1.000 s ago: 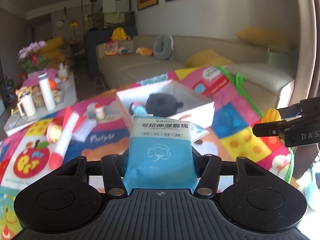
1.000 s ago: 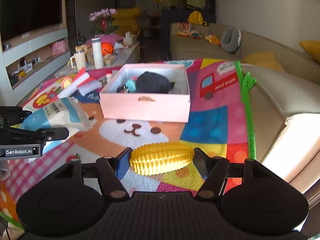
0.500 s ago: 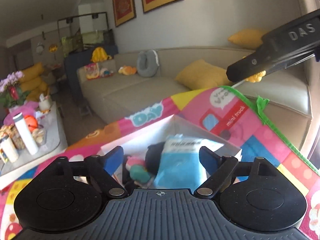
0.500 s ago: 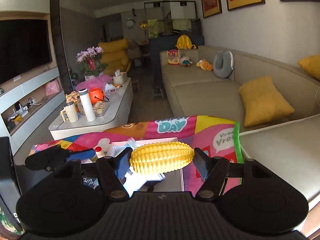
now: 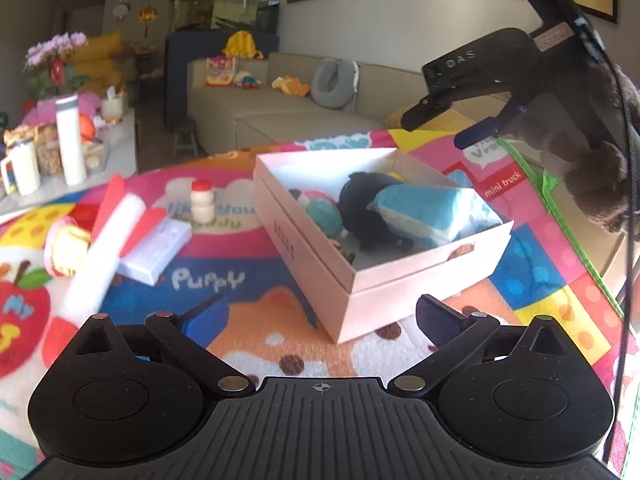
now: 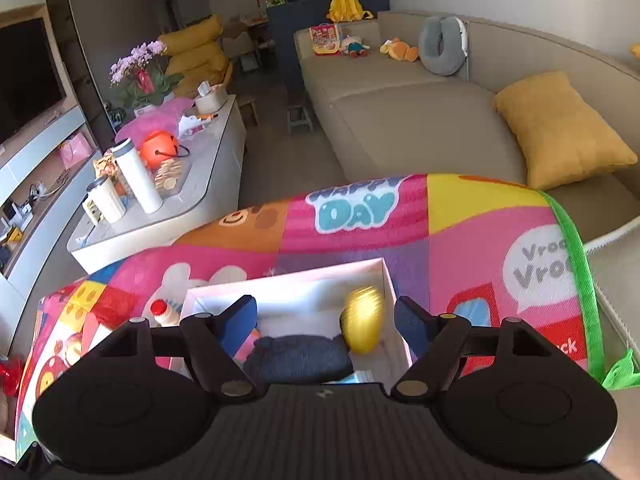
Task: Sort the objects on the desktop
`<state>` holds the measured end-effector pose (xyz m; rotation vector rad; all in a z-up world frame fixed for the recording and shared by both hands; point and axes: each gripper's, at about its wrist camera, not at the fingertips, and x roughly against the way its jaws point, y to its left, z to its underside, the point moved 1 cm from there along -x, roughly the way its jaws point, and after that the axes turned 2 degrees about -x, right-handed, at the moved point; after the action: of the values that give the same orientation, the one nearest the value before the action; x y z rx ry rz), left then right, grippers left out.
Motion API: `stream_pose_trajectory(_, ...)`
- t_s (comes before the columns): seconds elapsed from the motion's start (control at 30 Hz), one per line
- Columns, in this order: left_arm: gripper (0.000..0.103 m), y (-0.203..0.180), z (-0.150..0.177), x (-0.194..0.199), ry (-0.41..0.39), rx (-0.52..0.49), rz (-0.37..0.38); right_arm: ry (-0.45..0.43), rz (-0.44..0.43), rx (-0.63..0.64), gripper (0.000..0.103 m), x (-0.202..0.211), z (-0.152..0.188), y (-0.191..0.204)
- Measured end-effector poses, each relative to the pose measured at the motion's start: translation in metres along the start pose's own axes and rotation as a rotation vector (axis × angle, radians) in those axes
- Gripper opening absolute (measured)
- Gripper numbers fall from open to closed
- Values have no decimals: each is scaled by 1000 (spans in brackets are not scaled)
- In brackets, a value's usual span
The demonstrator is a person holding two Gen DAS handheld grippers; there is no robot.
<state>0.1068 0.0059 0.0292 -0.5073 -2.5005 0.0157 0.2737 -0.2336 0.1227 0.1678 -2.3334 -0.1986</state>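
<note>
A pink-white box (image 5: 312,256) sits on a colourful play mat. In it lie a blue wet-cotton pack (image 5: 424,210), a black plush (image 5: 360,204) and a teal toy (image 5: 322,214). My left gripper (image 5: 316,316) is open and empty, low in front of the box. My right gripper (image 6: 325,320) is open above the box (image 6: 390,280); the yellow toy corn (image 6: 362,324) is blurred, falling between its fingers toward the black plush (image 6: 298,358). The right gripper (image 5: 448,122) also shows in the left wrist view, above the box's far side.
Left of the box lie a small white bottle (image 5: 201,206), a white packet (image 5: 156,250) and a red-and-white toy (image 5: 100,248). A low white table (image 6: 160,216) with bottles stands beyond the mat. A beige sofa (image 6: 420,120) with a yellow cushion is behind.
My left gripper let the blue pack go into the box and drew back, open. My right gripper moved over the box and opened; the corn is dropping.
</note>
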Motion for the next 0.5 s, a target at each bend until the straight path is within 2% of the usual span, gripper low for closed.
stream_pose_trajectory(0.07,102,4,12,-6,21,42,33,49,-50,25,62,8,18,-2)
stream_pose_trajectory(0.13,103,6,27,-14,50,93,77,114,-99,64,58,12,36,1)
stream_pose_trajectory(0.17,103,5,29,-14,38,98,73,138,-95,87,57,11,44,5)
stream_pose_trajectory(0.23,103,3,29,-13,30,110,119,148,-49,107,57,4,55,13)
stream_pose_trajectory(0.3,103,0,30,-15,40,95,113,172,-52,67,56,-12,55,17)
stream_pose_trajectory(0.33,103,-1,30,-14,41,92,111,219,-64,30,51,-27,56,19)
stream_pose_trajectory(0.37,103,0,31,-14,41,94,111,220,-41,26,52,-38,58,23)
stream_pose_trajectory(0.43,103,0,31,-12,37,106,112,128,50,134,56,-47,64,41)
stream_pose_trajectory(0.5,103,0,32,-10,31,116,105,101,90,175,57,-50,68,51)
